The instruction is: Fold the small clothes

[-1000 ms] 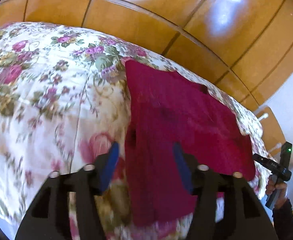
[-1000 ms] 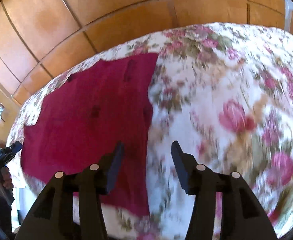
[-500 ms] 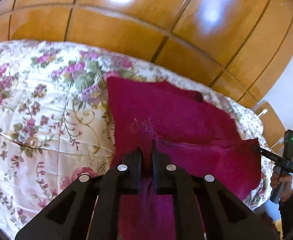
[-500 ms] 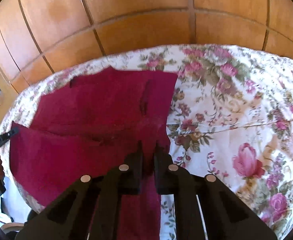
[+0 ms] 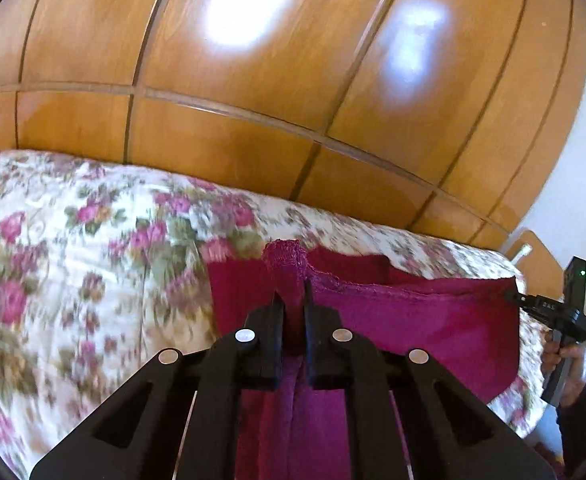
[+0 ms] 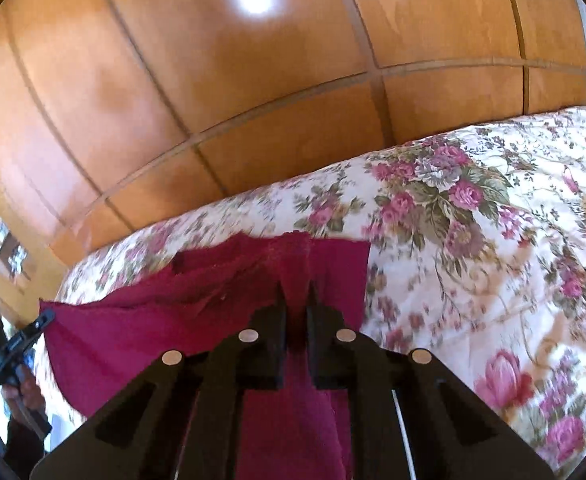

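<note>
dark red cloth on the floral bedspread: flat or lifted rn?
Partly lifted. The dark red knit cloth has its near edge pinched by both shut grippers, left gripper and right gripper; the far part lies on the floral bedspread.

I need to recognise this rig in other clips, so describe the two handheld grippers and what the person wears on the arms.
Both the left gripper and the right gripper are matte black plastic, with angular fingers, triangular cut-outs and round silver rivets. Seen from the side, the right one shows a small green light. Each hand emerges from a dark sleeve.

floral bedspread (image 5: pixel 73 280) motion-blurred, red garment (image 5: pixel 413 320) cut off below
</note>
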Available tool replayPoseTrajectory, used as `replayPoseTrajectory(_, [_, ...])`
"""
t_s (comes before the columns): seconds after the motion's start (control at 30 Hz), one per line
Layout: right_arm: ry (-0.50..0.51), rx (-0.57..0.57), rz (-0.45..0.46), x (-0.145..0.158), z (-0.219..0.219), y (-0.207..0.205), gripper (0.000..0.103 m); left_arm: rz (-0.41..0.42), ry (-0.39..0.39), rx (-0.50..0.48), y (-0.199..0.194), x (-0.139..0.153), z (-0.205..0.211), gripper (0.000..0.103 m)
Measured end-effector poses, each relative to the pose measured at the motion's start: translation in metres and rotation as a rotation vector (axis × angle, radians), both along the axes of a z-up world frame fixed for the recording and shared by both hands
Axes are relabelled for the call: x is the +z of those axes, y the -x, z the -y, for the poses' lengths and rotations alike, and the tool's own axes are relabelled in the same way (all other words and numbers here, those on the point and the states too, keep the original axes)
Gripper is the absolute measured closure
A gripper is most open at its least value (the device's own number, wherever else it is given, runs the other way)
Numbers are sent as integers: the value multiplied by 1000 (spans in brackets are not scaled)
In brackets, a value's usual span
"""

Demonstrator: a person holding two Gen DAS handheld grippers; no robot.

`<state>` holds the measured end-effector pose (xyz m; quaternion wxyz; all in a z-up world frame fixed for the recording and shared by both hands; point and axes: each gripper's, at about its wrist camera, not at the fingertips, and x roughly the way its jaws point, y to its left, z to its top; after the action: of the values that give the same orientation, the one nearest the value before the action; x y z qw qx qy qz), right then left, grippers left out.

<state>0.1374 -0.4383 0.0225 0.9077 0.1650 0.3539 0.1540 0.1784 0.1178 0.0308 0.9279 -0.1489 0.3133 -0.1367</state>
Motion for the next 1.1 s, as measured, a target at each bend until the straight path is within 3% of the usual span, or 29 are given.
replayPoseTrajectory(0.2, [-6,-96,-56,-8,-7,-76,99,-69,-65,69,-76,-11,6,96])
replayPoseTrajectory(0.4, [-12,-182,-167,-47,0,-125,101,-204,-94,153,-131,-55,4,96])
replayPoseTrajectory(0.5, [-10,-147,-192,-64,-2,-126,91,-241,-135,148,-139,-73,10,96])
replayPoseTrajectory(0.53, [-10,-130,-182,-64,-3,-121,73,-239,-139,141,-138,-76,11,96])
replayPoseTrajectory(0.57, [-11,-122,-169,-63,-4,-118,69,-238,-141,138,-137,-77,11,96])
replayPoseTrajectory(0.73, [17,-57,-134,-55,-15,-115,68,-248,-107,130,-134,-76,5,96])
replayPoseTrajectory(0.83, [48,-22,-162,-62,-31,-130,68,-235,-109,124,-131,-71,7,96])
replayPoseTrajectory(0.9, [78,30,-235,-75,-45,-142,73,-222,-112,119,-130,-66,9,96])
replayPoseTrajectory(0.93, [106,38,-248,-78,-51,-145,96,-212,-121,117,-130,-63,11,96])
replayPoseTrajectory(1.0, [152,48,-221,-75,-58,-144,97,-190,-133,113,-128,-57,11,96])
replayPoseTrajectory(1.1, [101,-30,-119,-50,-47,-133,97,-172,-123,122,-128,-52,8,96])
